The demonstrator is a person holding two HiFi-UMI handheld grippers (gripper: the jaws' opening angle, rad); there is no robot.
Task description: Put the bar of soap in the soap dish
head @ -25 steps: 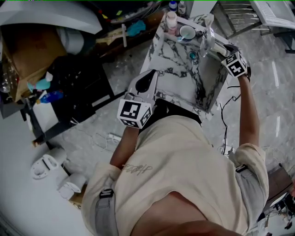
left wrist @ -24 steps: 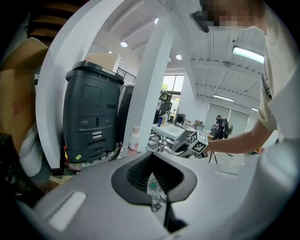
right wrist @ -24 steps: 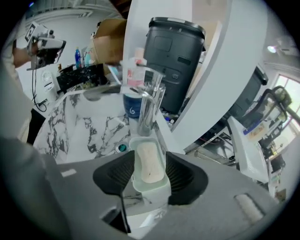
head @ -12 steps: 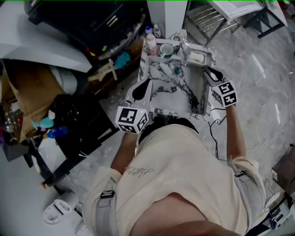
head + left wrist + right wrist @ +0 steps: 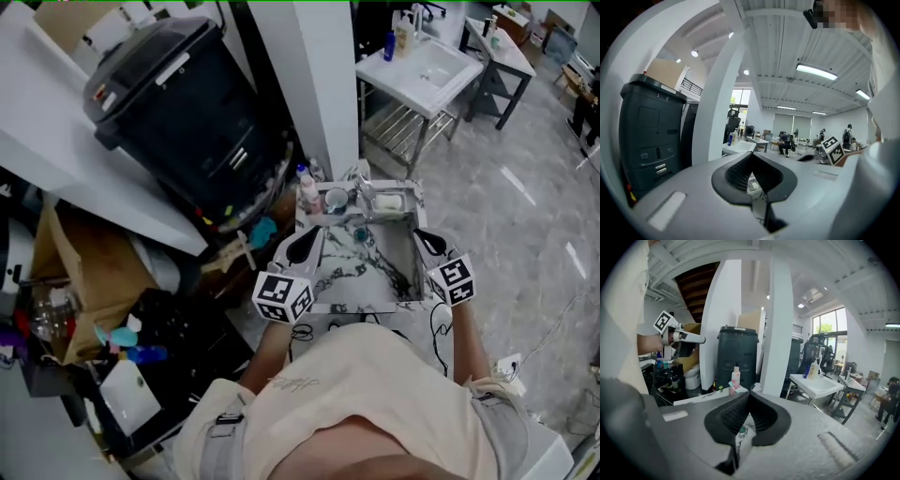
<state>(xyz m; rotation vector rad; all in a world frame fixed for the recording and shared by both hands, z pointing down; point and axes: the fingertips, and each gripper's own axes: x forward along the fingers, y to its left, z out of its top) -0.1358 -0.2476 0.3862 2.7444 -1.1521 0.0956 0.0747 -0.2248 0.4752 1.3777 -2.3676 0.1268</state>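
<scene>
A pale bar of soap (image 5: 390, 201) lies in the soap dish (image 5: 406, 199) at the back right corner of the marbled washstand (image 5: 330, 279). Both grippers hang over the washstand's near edge, apart from the dish. My left gripper (image 5: 303, 246) sits at the front left, its jaws together with nothing in them (image 5: 751, 176). On the front right, my right gripper (image 5: 424, 244) is also shut and empty (image 5: 739, 430). Each gripper view looks out level across the room, and the dish shows in neither.
A pink bottle (image 5: 308, 195), a cup (image 5: 336, 200) and a tap (image 5: 362, 193) line the washstand's back edge. A black bin (image 5: 178, 112) and a white pillar (image 5: 319, 84) stand behind it, with a second white basin (image 5: 431, 66) further back. Boxes and clutter fill the left floor.
The right gripper has drawn back from the soap dish toward the washstand's near edge, leaving the soap in the dish. Both grippers have risen, and the head view has tilted up.
</scene>
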